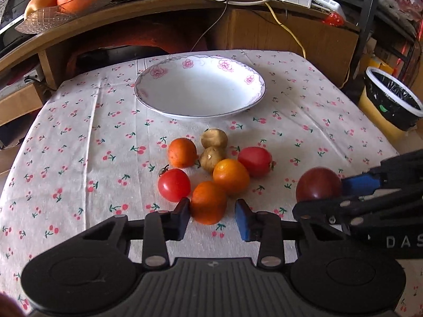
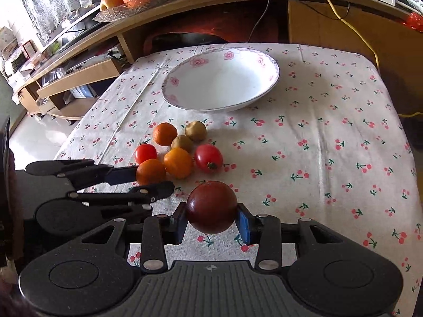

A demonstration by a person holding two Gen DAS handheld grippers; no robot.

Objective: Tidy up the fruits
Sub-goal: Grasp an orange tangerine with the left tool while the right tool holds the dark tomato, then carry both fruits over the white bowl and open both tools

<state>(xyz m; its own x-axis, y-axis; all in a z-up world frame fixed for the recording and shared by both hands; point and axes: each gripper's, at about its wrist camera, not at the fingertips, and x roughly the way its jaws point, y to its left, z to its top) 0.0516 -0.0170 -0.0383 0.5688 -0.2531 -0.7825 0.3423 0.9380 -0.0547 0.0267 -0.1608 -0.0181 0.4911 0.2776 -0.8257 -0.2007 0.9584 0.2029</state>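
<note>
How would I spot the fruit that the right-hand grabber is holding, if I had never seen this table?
Start at the big white plate on the cherry-print tablecloth, then come toward the near edge, past the cluster of small fruits. The dark red plum sits alone between the right gripper fingers. It is larger and far darker than the bright tomatoes and oranges.

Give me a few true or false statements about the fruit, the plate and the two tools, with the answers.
1. The white plate holds no fruit. True.
2. The right tool is shut on the dark red fruit. True.
3. The left tool is empty and far from the pile. False: its fingers flank the nearest orange fruit, though the right pad is not touching it.
4. The two brown fruits lie on the plate. False: they lie on the tablecloth, in the pile.
5. The tablecloth has a cherry pattern. True.
</note>
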